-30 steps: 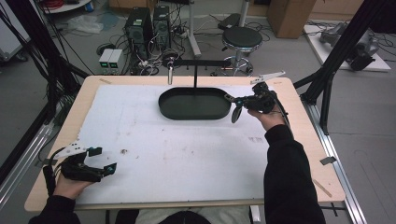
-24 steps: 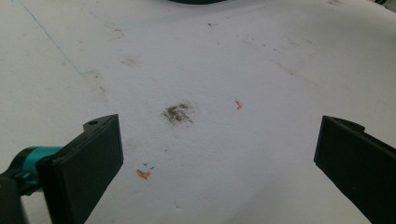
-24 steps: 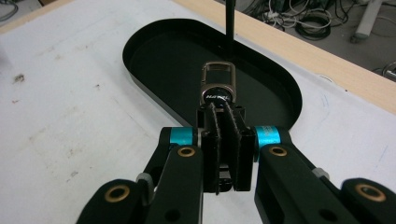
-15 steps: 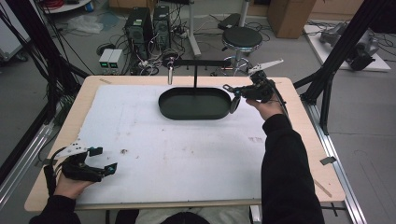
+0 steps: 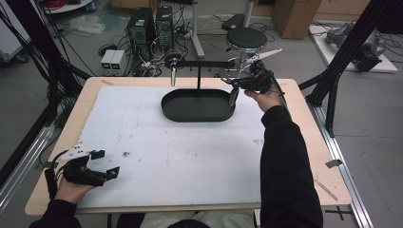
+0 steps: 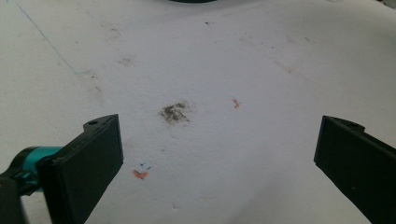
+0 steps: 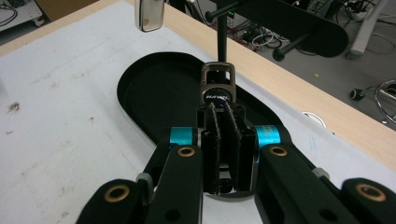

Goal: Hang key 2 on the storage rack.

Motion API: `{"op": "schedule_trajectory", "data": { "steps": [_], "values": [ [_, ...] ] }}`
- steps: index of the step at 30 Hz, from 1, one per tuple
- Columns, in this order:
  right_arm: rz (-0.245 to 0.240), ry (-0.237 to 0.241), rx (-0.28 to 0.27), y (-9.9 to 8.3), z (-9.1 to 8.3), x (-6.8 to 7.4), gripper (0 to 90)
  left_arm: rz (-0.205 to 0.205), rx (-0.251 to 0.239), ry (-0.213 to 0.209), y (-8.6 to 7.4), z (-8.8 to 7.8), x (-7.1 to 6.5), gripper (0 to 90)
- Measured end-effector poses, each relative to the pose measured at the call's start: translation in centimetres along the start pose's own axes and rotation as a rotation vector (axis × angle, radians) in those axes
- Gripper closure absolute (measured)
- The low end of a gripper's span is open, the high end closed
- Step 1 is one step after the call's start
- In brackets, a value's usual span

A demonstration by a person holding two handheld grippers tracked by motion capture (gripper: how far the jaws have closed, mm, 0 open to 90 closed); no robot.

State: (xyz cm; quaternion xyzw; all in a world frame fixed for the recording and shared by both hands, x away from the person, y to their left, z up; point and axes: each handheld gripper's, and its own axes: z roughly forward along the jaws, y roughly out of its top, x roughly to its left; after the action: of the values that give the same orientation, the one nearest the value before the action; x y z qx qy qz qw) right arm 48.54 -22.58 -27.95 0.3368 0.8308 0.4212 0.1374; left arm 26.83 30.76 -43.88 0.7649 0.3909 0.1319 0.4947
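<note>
Right gripper clenched on a key fob, above the tray's right end near the worktop's far edge. Left gripper at the near-left corner, jaws released, nothing between.

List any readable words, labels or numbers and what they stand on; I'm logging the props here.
One small line of white lettering on the dark face of the metal tag held in the right tongs: too blurred to read.
Tray, white mat, hanging metal piece, left tongs: no text.
Computer towers on the floor: nothing legible.
</note>
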Motion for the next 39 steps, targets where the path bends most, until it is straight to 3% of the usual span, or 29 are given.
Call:
{"op": "schedule_trajectory", "data": {
  "steps": [14,23,28,33,39],
  "values": [
    [-0.025,-0.001,-0.010,3.2,1.7,0.5,85.6,-0.007,-0.008,-0.001,0.0,0.2,0.4,1.7],
    [-0.007,-0.011,-0.029,3.7,3.3,0.6,85.4,-0.009,-0.011,-0.007,0.0,0.3,0.6,1.7],
    [-0.021,-0.032,0.033,3.4,4.6,0.7,85.2,-0.018,-0.032,-0.020,0.1,0.1,0.4,1.7],
    [-0.031,-0.045,0.030,3.5,5.1,1.1,85.1,-0.012,-0.024,-0.018,0.1,0.2,0.4,1.7],
    [-0.052,-0.108,0.066,3.4,6.5,1.8,84.6,-0.015,-0.037,-0.024,0.3,0.2,0.4,1.7]
  ]
}}
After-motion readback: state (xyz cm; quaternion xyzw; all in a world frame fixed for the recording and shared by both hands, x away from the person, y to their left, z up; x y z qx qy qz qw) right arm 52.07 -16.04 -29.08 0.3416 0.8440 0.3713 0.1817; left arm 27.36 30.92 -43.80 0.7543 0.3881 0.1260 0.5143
